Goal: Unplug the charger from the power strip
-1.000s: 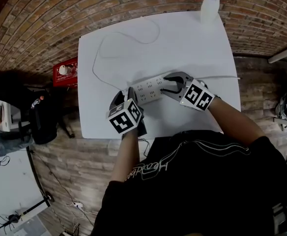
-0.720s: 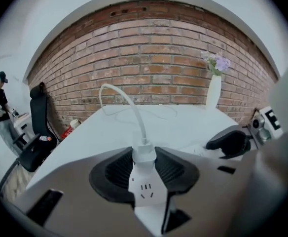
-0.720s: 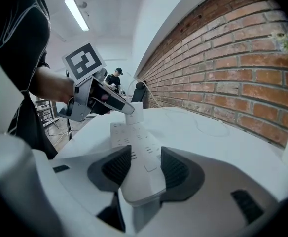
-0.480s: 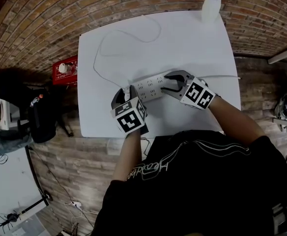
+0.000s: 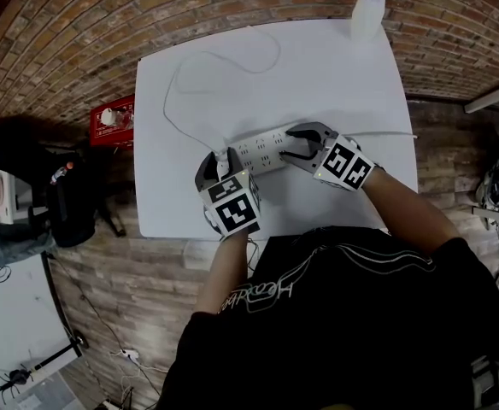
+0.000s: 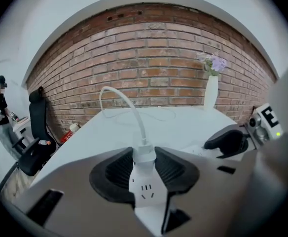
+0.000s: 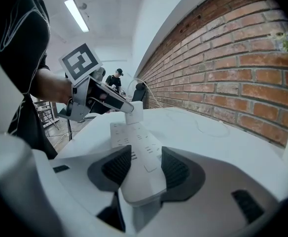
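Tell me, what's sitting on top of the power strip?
A white charger, pinched by the left gripper, sits on the power strip's left end. Its prongs are covered, so their depth cannot be seen.

Room and backdrop — sparse, evenly lit.
A red brick wall (image 6: 154, 58) runs behind a white square-topped table (image 5: 335, 75) set close to it; a tall white vase of purple flowers (image 6: 211, 90) stands at the table's far edge by the wall. Brown wood-plank floor (image 5: 130, 289) below — a small red box (image 5: 113, 125) sits on it beside the table's left side, a black office chair (image 6: 35, 120) near that. White ceiling (image 7: 109, 14) carries one long fluorescent tube light (image 7: 77, 15), lit.
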